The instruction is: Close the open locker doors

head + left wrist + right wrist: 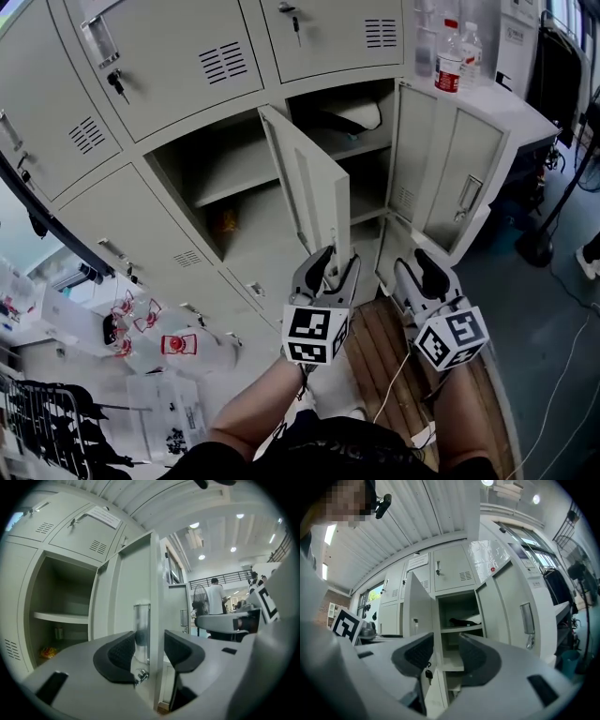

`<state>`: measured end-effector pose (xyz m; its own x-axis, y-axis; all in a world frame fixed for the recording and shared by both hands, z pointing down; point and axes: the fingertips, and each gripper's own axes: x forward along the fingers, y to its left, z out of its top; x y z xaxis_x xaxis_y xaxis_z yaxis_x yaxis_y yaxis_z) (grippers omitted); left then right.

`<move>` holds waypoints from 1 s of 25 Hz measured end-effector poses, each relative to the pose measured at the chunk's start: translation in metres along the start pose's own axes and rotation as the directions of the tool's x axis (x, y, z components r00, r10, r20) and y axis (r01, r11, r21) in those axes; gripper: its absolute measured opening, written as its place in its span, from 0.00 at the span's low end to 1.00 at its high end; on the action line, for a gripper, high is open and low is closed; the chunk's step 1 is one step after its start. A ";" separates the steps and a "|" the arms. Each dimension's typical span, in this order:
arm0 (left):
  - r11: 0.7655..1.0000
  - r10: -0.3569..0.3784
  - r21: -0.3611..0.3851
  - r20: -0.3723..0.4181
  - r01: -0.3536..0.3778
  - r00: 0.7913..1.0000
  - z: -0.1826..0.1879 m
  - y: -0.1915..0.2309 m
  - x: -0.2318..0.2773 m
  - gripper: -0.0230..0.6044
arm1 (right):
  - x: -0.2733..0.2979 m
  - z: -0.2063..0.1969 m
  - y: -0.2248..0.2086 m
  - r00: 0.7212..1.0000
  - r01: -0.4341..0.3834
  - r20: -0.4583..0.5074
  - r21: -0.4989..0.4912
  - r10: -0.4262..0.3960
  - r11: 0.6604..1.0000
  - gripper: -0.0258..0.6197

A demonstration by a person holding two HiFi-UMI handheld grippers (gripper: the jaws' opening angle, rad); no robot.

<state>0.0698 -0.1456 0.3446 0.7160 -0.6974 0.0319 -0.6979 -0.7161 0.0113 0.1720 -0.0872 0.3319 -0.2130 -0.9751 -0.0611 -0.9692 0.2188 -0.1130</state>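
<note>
We find the left open compartment (pixel 202 169) of the pale grey steel lockers holding one shelf and, beneath it, a small orange thing (pixel 223 222). Its grey metal door (pixel 305 183) juts out, and the left gripper (pixel 149 641) straddles the door's free edge, fingers either side but seemingly not pinching it, placed to swing it shut. The right open compartment (pixel 370 202) holds a dark object (pixel 461 620) on its shelf. The right gripper (pixel 420 267) hangs with fingers spread and empty; we judge it free for the right grey door (pixel 445 173), wide open.
</note>
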 end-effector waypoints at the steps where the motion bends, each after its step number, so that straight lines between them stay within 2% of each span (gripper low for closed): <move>1: 1.000 0.007 0.000 0.001 -0.007 1.000 0.000 0.001 -0.003 0.34 | 0.001 0.000 0.003 1.000 -0.007 -0.001 -0.001 0.007 1.000 0.29; 16: 0.992 0.129 -0.007 0.016 -0.128 0.992 -0.001 0.041 -0.057 0.24 | 0.026 0.001 0.057 0.992 -0.129 -0.005 -0.018 0.129 0.992 0.29; 25: 0.978 0.209 -0.018 0.024 -0.208 0.978 0.000 0.085 -0.087 0.20 | 0.059 -0.005 0.101 0.977 -0.211 -0.015 -0.005 0.211 0.978 0.29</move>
<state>-0.0516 -0.1454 0.3424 0.5548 -0.8319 0.0095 -0.8319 -0.5545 0.0221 0.0613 -0.1229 0.3221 -0.4144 -0.9075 -0.0685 -0.9031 0.4193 -0.0923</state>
